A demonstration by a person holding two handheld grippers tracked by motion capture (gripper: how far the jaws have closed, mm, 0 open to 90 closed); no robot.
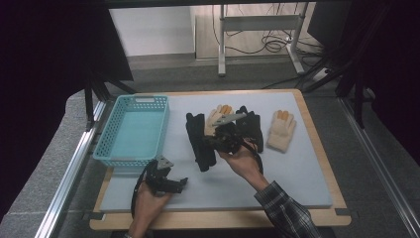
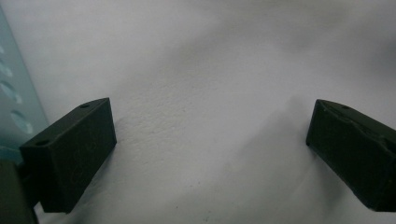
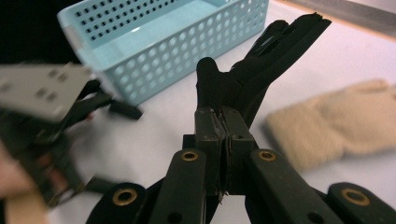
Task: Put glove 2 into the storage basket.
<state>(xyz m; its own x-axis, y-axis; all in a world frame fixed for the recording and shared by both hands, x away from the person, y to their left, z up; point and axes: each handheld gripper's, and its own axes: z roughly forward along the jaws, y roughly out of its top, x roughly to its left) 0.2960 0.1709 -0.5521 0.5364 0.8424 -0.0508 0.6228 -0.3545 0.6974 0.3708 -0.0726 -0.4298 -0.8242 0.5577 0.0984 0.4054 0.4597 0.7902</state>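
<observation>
1. Blue basket – empty, my landmark; the left gripper rests just beside its near corner, jaws spread wide, holding nothing.
2. Black glove – right of the basket, pinched by its cuff in the clamped right gripper; such a thin bite could let it slip and drop short of the basket.

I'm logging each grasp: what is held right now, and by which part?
The right hand-held gripper is shut on a black glove, pinching its cuff end, fingers pointing away. The left hand-held gripper is open, holding nothing.
</observation>
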